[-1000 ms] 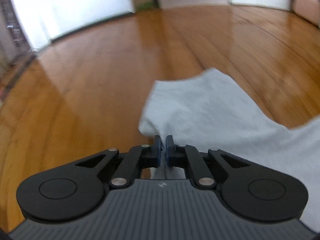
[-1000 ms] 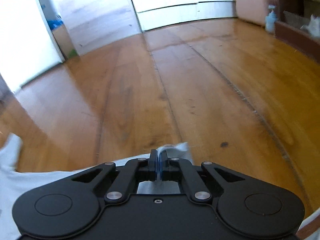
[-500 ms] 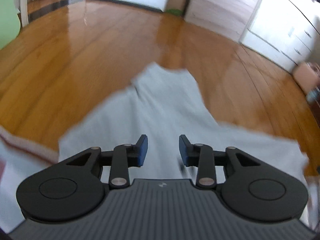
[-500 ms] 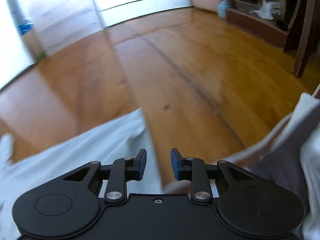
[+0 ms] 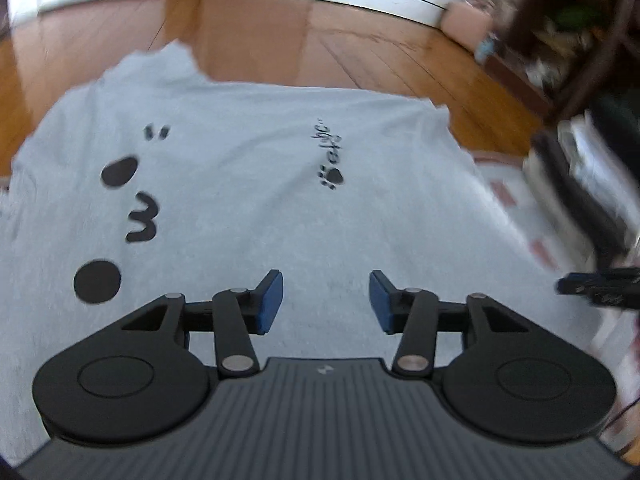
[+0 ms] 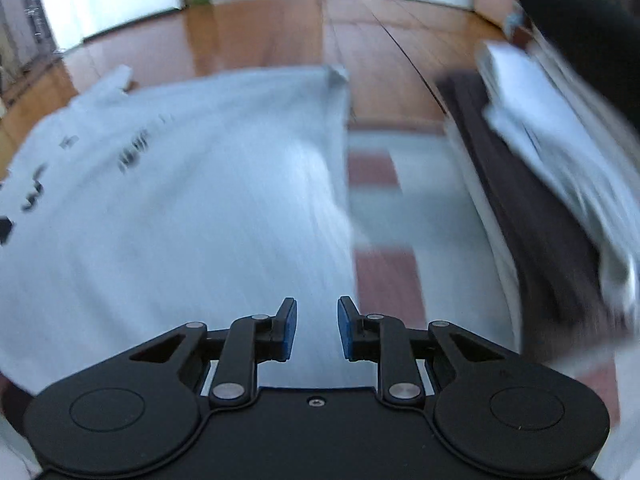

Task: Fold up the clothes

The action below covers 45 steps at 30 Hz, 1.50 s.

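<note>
A light grey T-shirt (image 5: 256, 168) lies spread flat on the floor, black cartoon marks and small lettering facing up. Its far edge reaches the wood floor. My left gripper (image 5: 325, 300) hovers open over the shirt's near middle, holding nothing. In the right wrist view the same T-shirt (image 6: 180, 184) fills the left half, blurred by motion, its right edge running down the centre. My right gripper (image 6: 317, 330) is open above that right edge, empty. The right gripper's tip (image 5: 596, 284) pokes in at the right edge of the left wrist view.
A white and red checked mat (image 6: 384, 216) lies under the shirt. A stack of folded dark and light clothes (image 6: 536, 168) sits at the right. Wood floor (image 5: 360, 40) stretches beyond; dark furniture (image 5: 580, 20) and a pink case (image 5: 466, 24) stand at far right.
A second ago both grippers were shut on the shirt's edges; they let go half a second ago. Both have since pulled back and now hover open over the flat shirt.
</note>
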Motion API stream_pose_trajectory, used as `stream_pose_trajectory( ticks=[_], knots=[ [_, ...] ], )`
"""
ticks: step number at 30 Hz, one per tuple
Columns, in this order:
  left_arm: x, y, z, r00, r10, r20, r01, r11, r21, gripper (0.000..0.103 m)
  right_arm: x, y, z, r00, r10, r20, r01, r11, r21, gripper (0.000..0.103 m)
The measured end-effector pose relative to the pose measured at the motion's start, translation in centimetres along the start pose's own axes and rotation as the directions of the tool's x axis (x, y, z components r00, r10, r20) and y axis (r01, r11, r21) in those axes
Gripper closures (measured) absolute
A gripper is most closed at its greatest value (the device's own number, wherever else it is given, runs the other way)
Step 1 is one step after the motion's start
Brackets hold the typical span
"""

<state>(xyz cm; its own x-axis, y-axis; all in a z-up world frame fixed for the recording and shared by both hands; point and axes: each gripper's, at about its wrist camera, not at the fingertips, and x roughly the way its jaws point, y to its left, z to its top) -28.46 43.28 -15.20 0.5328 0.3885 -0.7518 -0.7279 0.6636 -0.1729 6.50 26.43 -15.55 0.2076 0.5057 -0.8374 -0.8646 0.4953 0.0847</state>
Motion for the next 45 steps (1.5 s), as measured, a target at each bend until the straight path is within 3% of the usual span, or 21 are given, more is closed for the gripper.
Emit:
stream_pose_trajectory(
  ticks=[3,6,9,10,12,15,17,20,23,25,28,30,35,36,37,38,42,45],
  knots=[
    [1.3,-1.1,-1.2,0.998,-0.011,-0.058,0.014,0.999,0.047,0.058,-0.9,-0.8,-2.6,1.0,-0.006,-0.017,0.006,1.0,-0.001,0.076],
    [1.5,-1.4,-1.4,0.996,-0.041,-0.078,0.043,0.999,0.028,0.058,-1.2,-1.6,-3.1,0.999,0.038,-0.012,-0.037,0.998,0.046,0.058],
    [2.1,-1.2,-1.2,0.996,-0.036,-0.082,0.038,0.999,0.02,0.058,-1.6,-2.2,-3.6,0.997,0.077,0.002,-0.077,0.994,0.078,0.058],
    [2.3,-1.1,-1.1,0.996,-0.03,-0.086,0.032,0.999,0.019,0.057,-2.2,-1.7,-3.8,0.997,0.078,0.029,-0.08,0.996,0.046,0.075],
    [2.5,-1.0,-1.3,0.995,-0.014,-0.104,0.016,1.0,0.015,0.057,-3.3,-0.7,-4.1,0.993,0.083,0.078,-0.082,0.996,-0.017,0.095],
    [3.0,-0.5,-1.4,0.992,-0.013,-0.127,0.013,1.0,-0.002,0.057,-4.7,0.5,-4.3,0.988,0.1,0.113,-0.091,0.992,-0.086,0.095],
    [3.2,-0.3,-1.3,0.991,-0.021,-0.134,0.02,1.0,-0.014,0.057,-4.9,0.7,-4.5,0.987,0.136,0.089,-0.126,0.986,-0.109,0.095],
    [3.4,-0.1,-1.2,0.99,-0.027,-0.136,0.024,0.999,-0.023,0.057,-3.8,0.5,-4.7,0.994,0.102,0.049,-0.098,0.992,-0.085,0.094],
    [3.5,-0.3,-1.3,0.989,-0.021,-0.145,0.019,1.0,-0.018,0.056,-3.2,0.0,-4.6,0.997,0.07,0.039,-0.068,0.996,-0.052,0.086],
    [3.5,-0.3,-1.3,0.989,-0.023,-0.149,0.021,1.0,-0.017,0.056,-3.2,-0.6,-4.4,0.997,0.063,0.053,-0.061,0.998,-0.027,0.07],
    [3.3,-0.3,-1.1,0.988,-0.034,-0.148,0.031,0.999,-0.017,0.055,-3.1,-1.9,-4.3,0.996,0.054,0.069,-0.055,0.998,0.011,0.056],
    [3.2,-0.3,-1.0,0.988,-0.051,-0.149,0.049,0.999,-0.019,0.055,-3.0,-2.9,-4.2,0.997,0.031,0.064,-0.035,0.997,0.065,0.056],
    [3.2,-1.5,-1.4,0.975,-0.132,-0.177,0.134,0.991,-0.003,0.055,-2.2,-3.8,-4.5,0.993,0.113,0.037,-0.116,0.989,0.088,0.051],
    [3.1,-2.0,-1.7,0.971,-0.139,-0.193,0.142,0.99,0.004,0.055,-2.0,-3.7,-4.5,0.989,0.148,0.02,-0.149,0.986,0.07,0.063],
    [2.9,-2.7,-2.0,0.967,-0.145,-0.208,0.151,0.988,0.014,0.055,-2.0,-3.4,-4.5,0.983,0.183,0.005,-0.183,0.982,0.039,0.085],
    [2.8,-3.4,-2.4,0.965,-0.149,-0.217,0.158,0.987,0.027,0.055,-2.0,-3.0,-4.4,0.977,0.213,-0.012,-0.213,0.977,0.005,0.089],
    [3.2,-5.7,-3.5,0.956,-0.158,-0.248,0.184,0.979,0.083,0.055,-2.7,-1.8,-4.0,0.961,0.273,-0.049,-0.276,0.957,-0.092,0.092],
    [4.1,-6.6,-3.9,0.949,-0.164,-0.269,0.197,0.976,0.098,0.055,-2.4,-2.1,-3.5,0.964,0.257,-0.061,-0.261,0.962,-0.073,0.087]
  ],
)
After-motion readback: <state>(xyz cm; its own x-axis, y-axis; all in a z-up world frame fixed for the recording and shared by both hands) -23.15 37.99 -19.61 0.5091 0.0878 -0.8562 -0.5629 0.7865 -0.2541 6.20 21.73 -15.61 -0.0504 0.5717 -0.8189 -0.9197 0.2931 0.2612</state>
